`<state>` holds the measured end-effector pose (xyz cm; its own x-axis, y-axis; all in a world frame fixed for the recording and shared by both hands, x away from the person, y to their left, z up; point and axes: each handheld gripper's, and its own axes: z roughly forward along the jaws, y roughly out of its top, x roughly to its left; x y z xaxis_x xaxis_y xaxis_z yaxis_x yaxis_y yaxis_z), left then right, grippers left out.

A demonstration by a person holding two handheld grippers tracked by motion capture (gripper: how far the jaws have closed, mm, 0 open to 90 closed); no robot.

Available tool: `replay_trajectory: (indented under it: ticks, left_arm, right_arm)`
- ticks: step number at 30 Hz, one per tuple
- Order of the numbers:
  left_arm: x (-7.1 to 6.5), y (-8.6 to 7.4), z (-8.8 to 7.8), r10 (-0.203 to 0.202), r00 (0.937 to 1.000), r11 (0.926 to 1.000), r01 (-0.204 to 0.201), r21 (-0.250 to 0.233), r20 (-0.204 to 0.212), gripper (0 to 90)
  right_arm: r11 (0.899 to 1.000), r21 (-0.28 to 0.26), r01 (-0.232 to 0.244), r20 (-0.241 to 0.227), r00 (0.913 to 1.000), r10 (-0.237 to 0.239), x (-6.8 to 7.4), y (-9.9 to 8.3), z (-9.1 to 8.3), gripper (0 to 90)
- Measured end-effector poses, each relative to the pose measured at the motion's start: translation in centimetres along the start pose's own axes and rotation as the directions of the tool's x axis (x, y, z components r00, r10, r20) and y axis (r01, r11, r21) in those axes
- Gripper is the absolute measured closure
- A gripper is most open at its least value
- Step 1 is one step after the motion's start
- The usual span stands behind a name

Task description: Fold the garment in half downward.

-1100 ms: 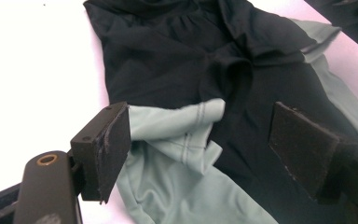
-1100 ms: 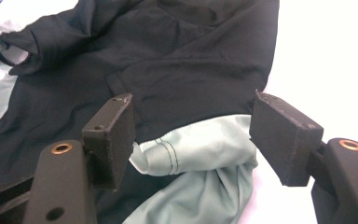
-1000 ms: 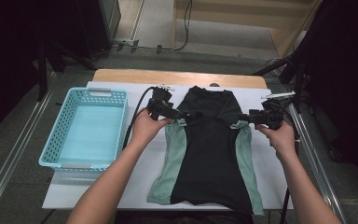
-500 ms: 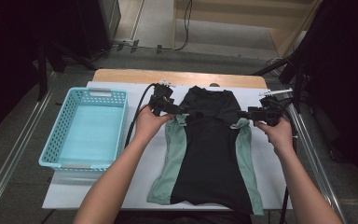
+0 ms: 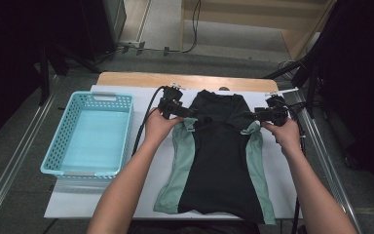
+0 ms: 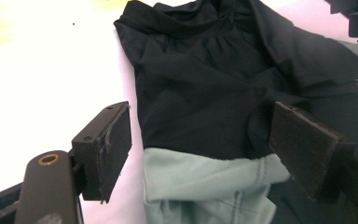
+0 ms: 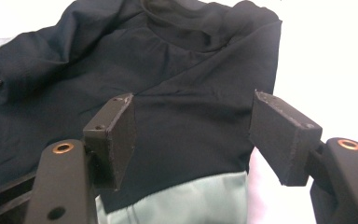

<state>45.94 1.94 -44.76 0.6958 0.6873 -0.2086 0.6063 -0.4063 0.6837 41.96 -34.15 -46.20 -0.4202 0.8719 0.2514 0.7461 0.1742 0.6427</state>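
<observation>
Black/mint shirt (image 5: 219, 156) lies flat on white sheet (image 5: 78, 195) at table centre, collar at far end, hem at near edge. L gripper (image 5: 187, 113) sits over shirt's left shoulder, by the mint sleeve (image 5: 182, 161); jaws wide apart w/ fabric between them, pads not pressing, nothing gripped. R gripper (image 5: 253, 116) over the right shoulder, same: jaws wide, cloth beneath/between, no pinch seen. Both hands come in from near side. Light-blue basket (image 5: 61, 146) stands left of shirt, just beside the L forearm. Bare wood table strip (image 5: 126, 78) at far edge.
</observation>
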Motion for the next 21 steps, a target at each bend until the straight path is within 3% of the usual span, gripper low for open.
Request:
replay_trajectory:
  ticks: [5,16,21]
  left_arm:
    - [0.3,0.1,1.0,-0.007,1.0000,1.0000,0.007,0.005,-0.006,23.4]
    - [0.1,0.8,3.5,0.001,0.9991,0.9999,0.000,0.013,-0.043,24.8]
    - [0.1,0.8,4.5,0.032,0.9970,0.9995,-0.032,0.003,-0.070,24.8]
  right_arm:
    - [1.000,0.001,0.005,-0.010,0.9999,-0.005,-0.2,0.3,0.8,30.8]
    - [1.000,0.011,0.000,0.030,0.9996,0.000,-1.3,0.3,2.4,32.7]
    - [1.000,0.003,-0.007,0.047,0.9989,0.007,-1.6,0.2,3.0,32.4]
